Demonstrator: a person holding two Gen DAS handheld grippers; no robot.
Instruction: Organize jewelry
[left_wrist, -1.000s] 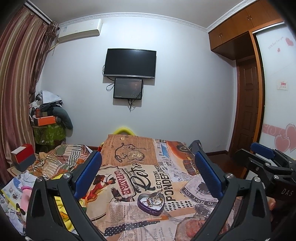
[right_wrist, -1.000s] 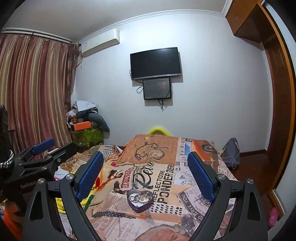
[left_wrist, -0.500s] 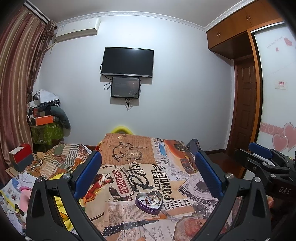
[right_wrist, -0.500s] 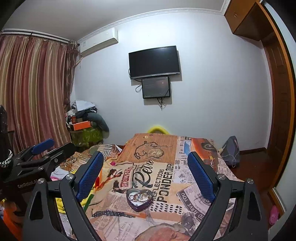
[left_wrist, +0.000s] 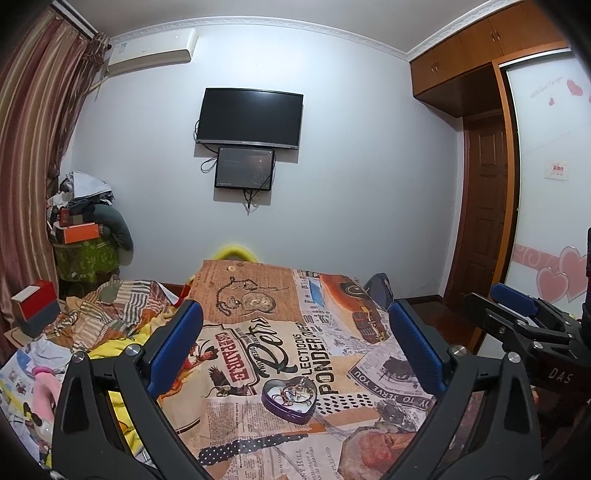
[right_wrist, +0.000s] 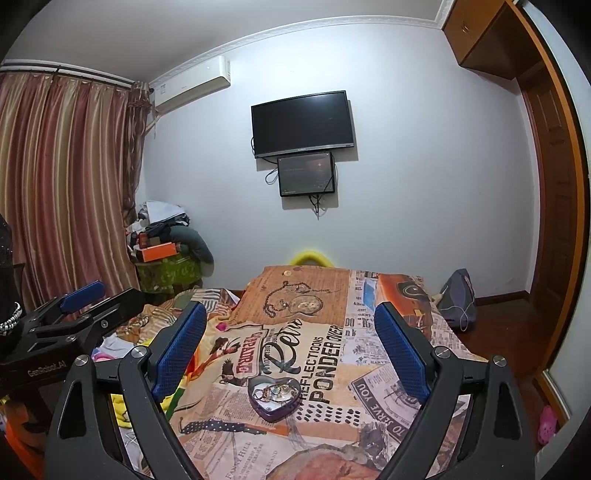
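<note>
**Both Tools Poised Above Heart Tin, Nothing Yet Held**

Nearest: left hand-held gripper (left_wrist: 295, 350) and right hand-held gripper (right_wrist: 291, 350), each spread wide and empty, raised over the bed (left_wrist: 258, 299), probably to frame a first pick. Between the blue pads: purple heart-shaped tin (left_wrist: 290, 398), lidless, on the printed bedspread, tangled jewelry (right_wrist: 275, 392) inside, within easy reach. Farther: wall-mounted television (left_wrist: 249, 118), unrelated.

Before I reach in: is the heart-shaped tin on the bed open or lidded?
Open. The heart-shaped tin shows no lid, and tangled jewelry is visible inside from both wrist views.
</note>
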